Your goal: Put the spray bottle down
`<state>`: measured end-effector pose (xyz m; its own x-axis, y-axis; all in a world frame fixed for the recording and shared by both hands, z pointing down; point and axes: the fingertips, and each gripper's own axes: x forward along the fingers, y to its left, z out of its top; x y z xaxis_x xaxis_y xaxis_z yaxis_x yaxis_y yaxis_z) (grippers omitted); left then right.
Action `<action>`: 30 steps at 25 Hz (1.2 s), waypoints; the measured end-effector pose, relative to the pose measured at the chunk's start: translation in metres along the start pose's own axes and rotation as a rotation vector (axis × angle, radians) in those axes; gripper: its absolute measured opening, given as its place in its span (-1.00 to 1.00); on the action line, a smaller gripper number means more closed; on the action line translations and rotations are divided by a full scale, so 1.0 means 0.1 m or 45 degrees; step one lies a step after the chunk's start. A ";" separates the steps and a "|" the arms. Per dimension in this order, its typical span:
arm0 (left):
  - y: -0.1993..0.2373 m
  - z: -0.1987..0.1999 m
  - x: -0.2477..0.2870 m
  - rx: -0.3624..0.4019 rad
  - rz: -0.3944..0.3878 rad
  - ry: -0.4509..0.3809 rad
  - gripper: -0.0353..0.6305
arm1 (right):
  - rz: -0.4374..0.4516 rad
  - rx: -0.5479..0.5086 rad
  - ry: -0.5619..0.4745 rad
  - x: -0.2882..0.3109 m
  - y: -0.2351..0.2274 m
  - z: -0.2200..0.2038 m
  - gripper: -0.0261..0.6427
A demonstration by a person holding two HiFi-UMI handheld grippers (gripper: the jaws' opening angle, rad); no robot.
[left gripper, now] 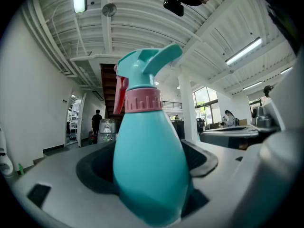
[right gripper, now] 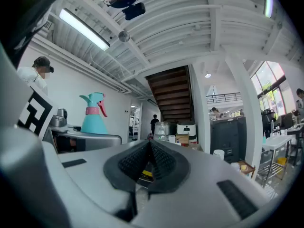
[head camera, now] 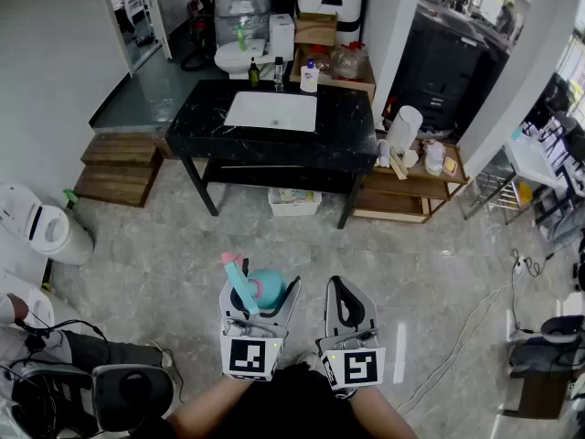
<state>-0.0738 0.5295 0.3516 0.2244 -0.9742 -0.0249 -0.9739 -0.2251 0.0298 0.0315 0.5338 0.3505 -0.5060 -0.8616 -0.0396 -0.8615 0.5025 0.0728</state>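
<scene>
between the wide jaws of the left gripper [head camera: 263,293] the spray bottle [left gripper: 147,170] is sitting clamped, upright, nozzle leaning toward 11 o'clock; the right gripper [head camera: 348,293] is hovering at its 3 o'clock, jaws together, empty.

Bright, ceiling tubes [right gripper: 84,30], fisheye edges, close stuff soft

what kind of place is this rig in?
Probably a mock bathroom inside an open office or lab: black vanity with white sink, a toilet behind it, a wooden staircase beyond.
</scene>
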 end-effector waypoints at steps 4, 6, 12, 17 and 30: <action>0.02 0.01 0.04 0.000 0.004 -0.010 0.29 | -0.031 0.078 -0.007 0.04 -0.12 -0.03 -0.88; 0.04 0.00 0.03 0.005 0.012 -0.010 0.29 | -0.045 0.125 -0.014 0.01 -0.19 -0.05 -0.88; 0.06 -0.02 -0.02 0.086 0.044 0.001 0.29 | -0.044 0.142 0.007 -0.08 -0.34 -0.11 -0.88; 0.01 -0.01 -0.08 0.099 0.087 -0.018 0.29 | -0.026 0.139 0.002 -0.15 -0.43 -0.19 -0.88; -0.20 -0.11 0.07 0.162 0.073 0.024 0.29 | 0.091 0.114 -0.029 -0.31 -0.55 -0.15 -0.88</action>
<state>-0.0519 0.5268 0.3623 0.1676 -0.9858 -0.0078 -0.9814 -0.1661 -0.0962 0.0950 0.5315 0.3629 -0.5661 -0.8222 -0.0601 -0.8231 0.5677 -0.0134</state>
